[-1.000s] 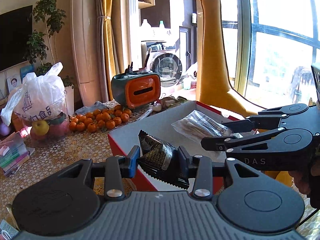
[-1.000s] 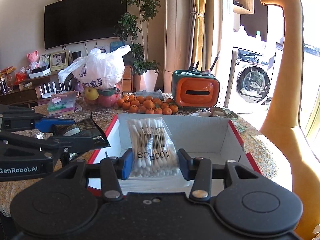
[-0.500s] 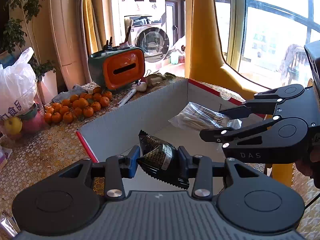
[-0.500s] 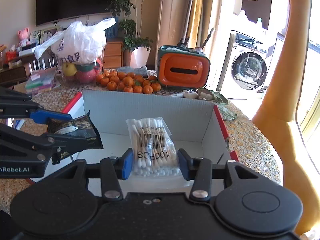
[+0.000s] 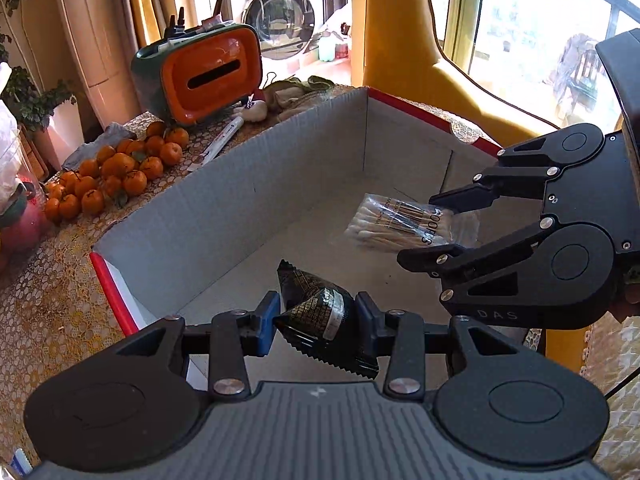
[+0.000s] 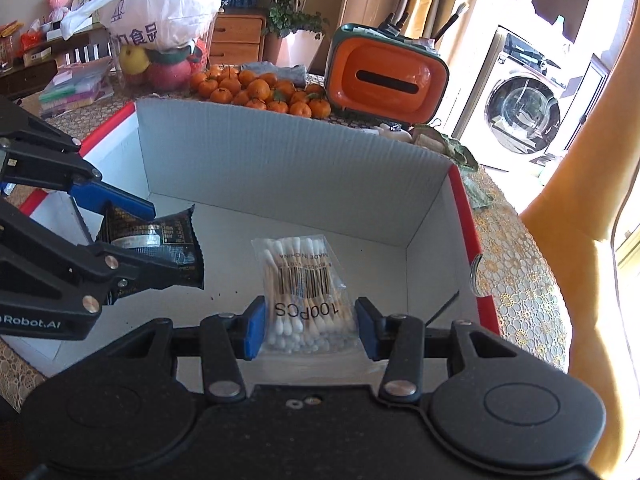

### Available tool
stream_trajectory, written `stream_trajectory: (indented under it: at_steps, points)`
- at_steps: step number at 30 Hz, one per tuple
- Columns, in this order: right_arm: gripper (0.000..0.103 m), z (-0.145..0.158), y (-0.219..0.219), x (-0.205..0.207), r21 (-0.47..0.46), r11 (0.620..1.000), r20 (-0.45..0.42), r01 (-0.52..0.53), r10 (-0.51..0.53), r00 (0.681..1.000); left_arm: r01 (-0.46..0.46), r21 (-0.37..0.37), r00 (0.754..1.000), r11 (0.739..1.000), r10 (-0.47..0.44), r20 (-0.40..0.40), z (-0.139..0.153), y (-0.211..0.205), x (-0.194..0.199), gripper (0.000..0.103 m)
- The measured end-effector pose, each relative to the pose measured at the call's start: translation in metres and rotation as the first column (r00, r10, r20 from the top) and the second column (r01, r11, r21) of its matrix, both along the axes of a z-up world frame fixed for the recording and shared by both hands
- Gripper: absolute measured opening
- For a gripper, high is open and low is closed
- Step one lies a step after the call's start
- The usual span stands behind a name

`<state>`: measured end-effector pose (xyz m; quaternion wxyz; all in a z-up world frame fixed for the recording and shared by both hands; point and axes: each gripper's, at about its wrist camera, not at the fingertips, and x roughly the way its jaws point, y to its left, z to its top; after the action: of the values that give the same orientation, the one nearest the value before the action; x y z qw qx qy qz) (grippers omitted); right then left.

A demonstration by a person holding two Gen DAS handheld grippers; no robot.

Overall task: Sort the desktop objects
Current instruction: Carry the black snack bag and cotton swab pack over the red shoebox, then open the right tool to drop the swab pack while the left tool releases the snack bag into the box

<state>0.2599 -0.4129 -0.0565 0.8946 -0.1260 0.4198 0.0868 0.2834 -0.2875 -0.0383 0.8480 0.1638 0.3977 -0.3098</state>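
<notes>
A white cardboard box with red edges (image 5: 256,184) (image 6: 304,176) lies open on the table. My left gripper (image 5: 316,322) is shut on a black snack packet (image 5: 320,312) (image 6: 160,240), held over the box's near left part. My right gripper (image 6: 310,328) is shut on a clear bag of cotton swabs (image 6: 306,280) (image 5: 396,224), held inside the box toward its right side. Each gripper also shows in the other's view: the right gripper (image 5: 432,228) at the right, the left gripper (image 6: 132,236) at the left. Both items hang above the box floor.
Behind the box sit a pile of mandarins (image 6: 260,92) (image 5: 108,172), an orange tissue holder (image 6: 384,76) (image 5: 208,72), a white plastic bag over fruit (image 6: 160,16) and a pen (image 5: 220,140). A yellow giraffe figure (image 5: 404,40) stands beyond the table's right edge.
Both grippers have moved forward and tilted down over the box, carrying the snack packet and the swab bag lower into it. Neither grip has changed.
</notes>
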Motion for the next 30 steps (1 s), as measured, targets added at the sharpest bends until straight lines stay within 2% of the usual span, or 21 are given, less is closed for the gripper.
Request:
stream_trajectory:
  at_steps: [8,16,21,28,30]
  points:
    - [0.046,-0.002,-0.004,0.019,-0.011,1.000,-0.113,-0.011,0.009,0.994,-0.013,0.059,0.996,0.998,0.018,-0.085,-0.011,-0.009,0.018,0.040]
    - [0.046,-0.010,-0.008,0.038,-0.047,0.999,-0.203,0.006,-0.015,0.979,0.013,0.090,0.992,0.996,-0.001,-0.127,-0.018,-0.019,0.023,0.040]
    - [0.046,-0.014,-0.009,0.043,-0.062,0.998,-0.230,0.008,-0.022,0.973,0.026,0.117,0.989,0.993,-0.008,-0.147,-0.023,-0.024,0.026,0.040]
    - [0.050,-0.014,-0.009,0.042,-0.068,0.998,-0.245,-0.013,-0.004,0.969,0.013,0.120,0.978,0.993,0.013,-0.209,-0.029,-0.024,0.035,0.041]
    - [0.051,-0.013,-0.007,0.038,-0.068,0.998,-0.240,-0.016,-0.001,0.971,0.008,0.114,0.979,0.993,0.015,-0.203,-0.028,-0.023,0.034,0.041]
